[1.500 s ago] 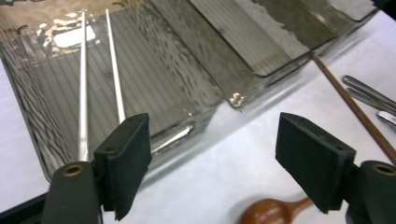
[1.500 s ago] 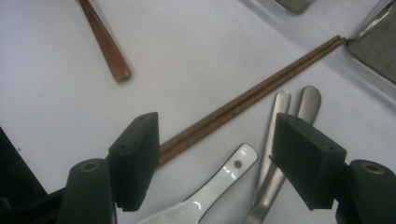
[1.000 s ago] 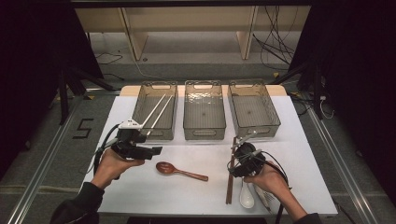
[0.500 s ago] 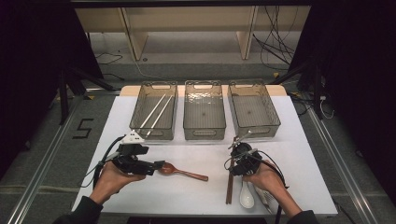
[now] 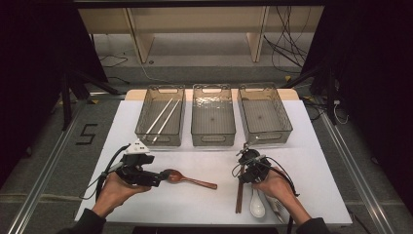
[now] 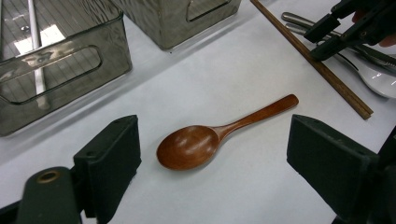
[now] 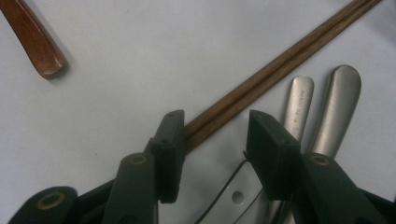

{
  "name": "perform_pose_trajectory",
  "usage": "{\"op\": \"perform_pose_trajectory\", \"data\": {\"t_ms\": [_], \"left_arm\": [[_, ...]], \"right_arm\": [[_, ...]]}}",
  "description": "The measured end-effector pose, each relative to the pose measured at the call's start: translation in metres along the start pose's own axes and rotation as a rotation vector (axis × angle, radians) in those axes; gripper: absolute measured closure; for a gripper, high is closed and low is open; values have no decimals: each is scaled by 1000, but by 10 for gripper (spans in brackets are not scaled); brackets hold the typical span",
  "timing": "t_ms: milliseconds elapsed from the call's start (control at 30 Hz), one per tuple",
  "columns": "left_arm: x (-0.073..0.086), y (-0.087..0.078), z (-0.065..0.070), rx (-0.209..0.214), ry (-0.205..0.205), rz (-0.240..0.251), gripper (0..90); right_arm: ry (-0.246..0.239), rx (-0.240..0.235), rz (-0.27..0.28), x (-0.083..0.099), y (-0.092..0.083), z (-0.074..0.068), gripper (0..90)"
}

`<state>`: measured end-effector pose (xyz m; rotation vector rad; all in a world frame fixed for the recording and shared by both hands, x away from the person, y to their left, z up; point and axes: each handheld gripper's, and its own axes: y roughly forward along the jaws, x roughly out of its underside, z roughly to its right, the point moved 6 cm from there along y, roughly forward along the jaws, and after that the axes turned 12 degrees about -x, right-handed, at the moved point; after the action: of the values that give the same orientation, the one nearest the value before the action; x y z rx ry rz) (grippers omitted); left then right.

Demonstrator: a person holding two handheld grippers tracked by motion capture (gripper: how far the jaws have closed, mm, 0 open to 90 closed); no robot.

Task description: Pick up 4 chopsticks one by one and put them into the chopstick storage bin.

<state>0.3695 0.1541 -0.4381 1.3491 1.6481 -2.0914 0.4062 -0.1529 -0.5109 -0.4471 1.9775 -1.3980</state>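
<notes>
3 clear bins on table [image 5: 204, 204]: left bin [image 5: 160, 117] w/ white chopsticks [image 5: 163, 116]; middle bin [image 5: 213, 116], right bin [image 5: 264, 114] bare. My left hand-held gripper [image 5: 158, 178] spread around wooden spoon [image 5: 187, 179]; right hand-held gripper [image 5: 242, 174] half-closed astride brown chopsticks [image 5: 239, 195], jaws just been closing.

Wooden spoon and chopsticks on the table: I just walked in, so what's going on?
A person is handling cutlery with two handheld grippers. The left gripper is open around the wooden spoon, not gripping it. The right gripper has just been closing over the brown chopsticks, pads not clamped. White chopsticks lie in the left bin.
</notes>
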Motion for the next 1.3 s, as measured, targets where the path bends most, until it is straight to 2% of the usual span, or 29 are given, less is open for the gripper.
{"op": "perform_pose_trajectory", "data": {"t_ms": [333,567,700,1067,1133,1233,1300], "left_arm": [[4,2,1,1,-7,-12,167],[4,2,1,2,3,-13,167],[4,1,2,4,4,-11,168],[5,2,3,10,10,-15,168],[5,2,4,11,11,-14,168],[5,1,5,13,10,-11,168],[5,1,5,13,10,-10,169]], "right_arm": [[29,-8,-3,0,1,-1,584],[31,0,-13,2,1,0,616],[37,-17,-27,5,1,-2,639],[34,-11,-37,7,2,-3,646],[35,-28,-35,7,2,-5,629],[1,16,-51,8,4,-10,623],[-8,26,-52,7,4,-10,633]]}}
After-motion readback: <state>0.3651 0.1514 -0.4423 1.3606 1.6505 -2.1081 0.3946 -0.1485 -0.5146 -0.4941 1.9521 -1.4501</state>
